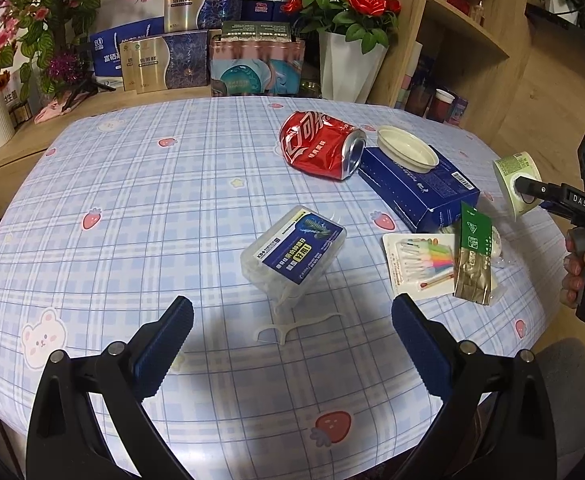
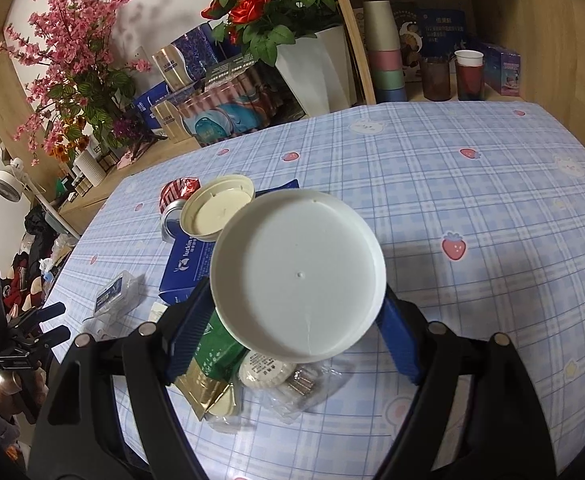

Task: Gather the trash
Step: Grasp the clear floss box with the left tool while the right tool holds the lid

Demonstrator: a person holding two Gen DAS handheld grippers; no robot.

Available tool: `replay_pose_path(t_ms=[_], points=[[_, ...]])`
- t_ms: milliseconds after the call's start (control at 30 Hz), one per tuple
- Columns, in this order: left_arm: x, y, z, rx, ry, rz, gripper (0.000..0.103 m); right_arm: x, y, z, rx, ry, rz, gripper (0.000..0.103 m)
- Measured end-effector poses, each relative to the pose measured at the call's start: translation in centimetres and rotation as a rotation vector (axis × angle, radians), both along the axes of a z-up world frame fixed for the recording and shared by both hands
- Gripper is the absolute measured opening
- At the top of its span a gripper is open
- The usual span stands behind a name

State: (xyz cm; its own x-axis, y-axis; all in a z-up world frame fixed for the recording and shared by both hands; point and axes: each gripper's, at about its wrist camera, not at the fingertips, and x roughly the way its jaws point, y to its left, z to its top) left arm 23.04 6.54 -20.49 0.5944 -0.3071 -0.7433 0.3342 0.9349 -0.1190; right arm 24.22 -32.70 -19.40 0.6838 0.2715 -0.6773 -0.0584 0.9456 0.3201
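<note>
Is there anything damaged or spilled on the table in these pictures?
The red can lies on its side, crushed and dented. Two loose floss picks lie on the tablecloth beside the clear floss box, as if spilled from it. A cream lid sits upside down on the blue carton.

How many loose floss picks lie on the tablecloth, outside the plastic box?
2. One floss pick lies flat just before the floss box; a second floss pick sticks out beneath the box's near corner. Others may be hidden.
</note>
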Motion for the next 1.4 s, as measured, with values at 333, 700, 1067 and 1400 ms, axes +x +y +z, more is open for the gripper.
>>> replay_pose_path(t_ms=[333, 700, 1067, 1400], points=[[0.0, 0.1, -0.6, -0.013, 0.012, 0.012, 0.097, -0.2, 0.1, 0.0, -0.003, -0.004, 0.002, 0.078], [1.5, -3.0, 0.6, -0.031, -0.006, -0.040, 0.097, -0.2, -0.2, 0.1, 0.008, -0.004, -0.002, 0.078], [7.5, -2.4, -2.0, 0.006, 0.113, -0.053, 0.097, -0.2, -0.5, 0.8, 0.013, -0.010, 0.012, 0.078], [8.6, -3.6, -4.5, 0.045, 0.190, -0.138, 0.095, -0.2, -0.4, 0.6, 0.021, 0.002, 0.010, 0.078]])
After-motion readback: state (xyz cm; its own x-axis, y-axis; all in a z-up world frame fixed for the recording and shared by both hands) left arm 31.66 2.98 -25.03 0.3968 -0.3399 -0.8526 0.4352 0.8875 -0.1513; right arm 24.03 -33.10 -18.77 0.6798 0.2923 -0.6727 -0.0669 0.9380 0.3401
